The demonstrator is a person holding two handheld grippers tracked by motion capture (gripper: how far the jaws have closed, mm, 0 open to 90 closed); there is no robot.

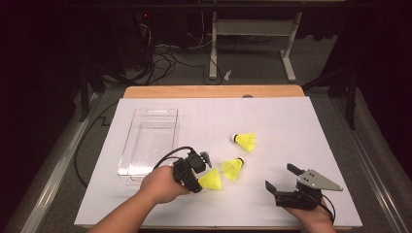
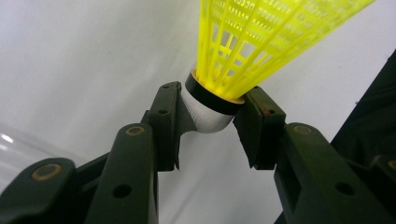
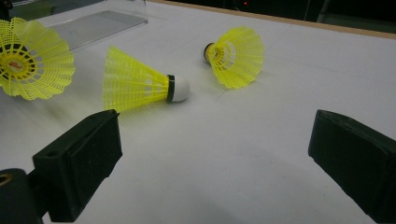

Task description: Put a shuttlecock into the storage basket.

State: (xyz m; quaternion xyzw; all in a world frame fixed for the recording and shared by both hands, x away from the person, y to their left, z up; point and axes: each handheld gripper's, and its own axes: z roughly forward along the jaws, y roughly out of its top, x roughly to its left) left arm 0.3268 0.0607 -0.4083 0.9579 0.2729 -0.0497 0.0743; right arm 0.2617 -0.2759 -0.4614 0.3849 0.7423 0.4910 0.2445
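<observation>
My left gripper (image 1: 199, 177) is shut on the white cork of a yellow shuttlecock (image 1: 212, 179), left of the table's middle. In the left gripper view the two jaws (image 2: 210, 109) pinch the cork just below its black band, and the shuttlecock's mesh skirt (image 2: 261, 37) fans away from me. A second shuttlecock (image 1: 232, 168) lies on its side just right of the held one. A third shuttlecock (image 1: 245, 141) lies farther back. My right gripper (image 1: 281, 177) stands open near the front right with nothing between its pads (image 3: 79, 163). Ahead of it are the lying shuttlecock (image 3: 140, 86) and the far shuttlecock (image 3: 236, 56).
A clear plastic bin (image 1: 130, 141) stands on the white sheet at the left, just behind my left hand. The wooden table edge (image 1: 214, 91) runs along the back. Dark floor with cables and a desk frame (image 1: 252, 43) lies beyond.
</observation>
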